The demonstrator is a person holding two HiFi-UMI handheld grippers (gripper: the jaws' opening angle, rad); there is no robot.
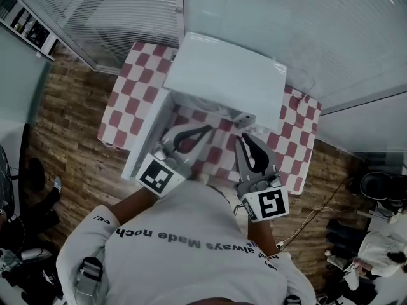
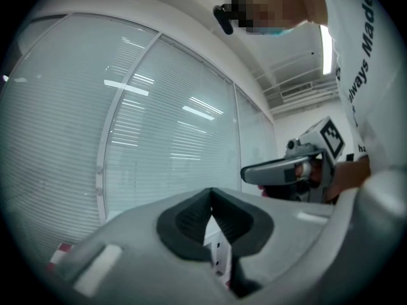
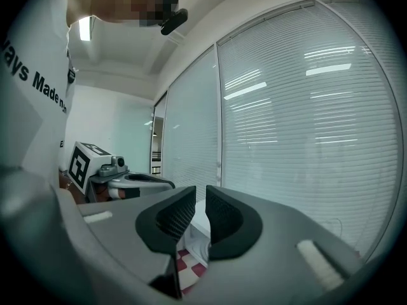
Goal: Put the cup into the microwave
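The white microwave [image 1: 222, 75] stands on a red-and-white checkered table [image 1: 137, 81], and its door [image 1: 147, 135] hangs open toward the left. A small white thing [image 1: 244, 118] sits at the microwave's front; I cannot tell if it is the cup. My left gripper [image 1: 208, 129] [image 2: 211, 199] hovers in front of the opening, shut with nothing in it. My right gripper [image 1: 243, 137] [image 3: 200, 196] hovers beside it to the right, pads almost together and nothing between them. Both point up and forward, so each gripper view shows mostly window blinds. A corner of the microwave [image 3: 198, 224] shows below the right jaws.
Glass walls with blinds [image 1: 305, 24] close off the space behind the table. Wood floor [image 1: 70, 132] lies to the left. Cables [image 1: 311, 218] and dark gear [image 1: 375, 186] lie on the floor at the right, where another person [image 1: 381, 250] is.
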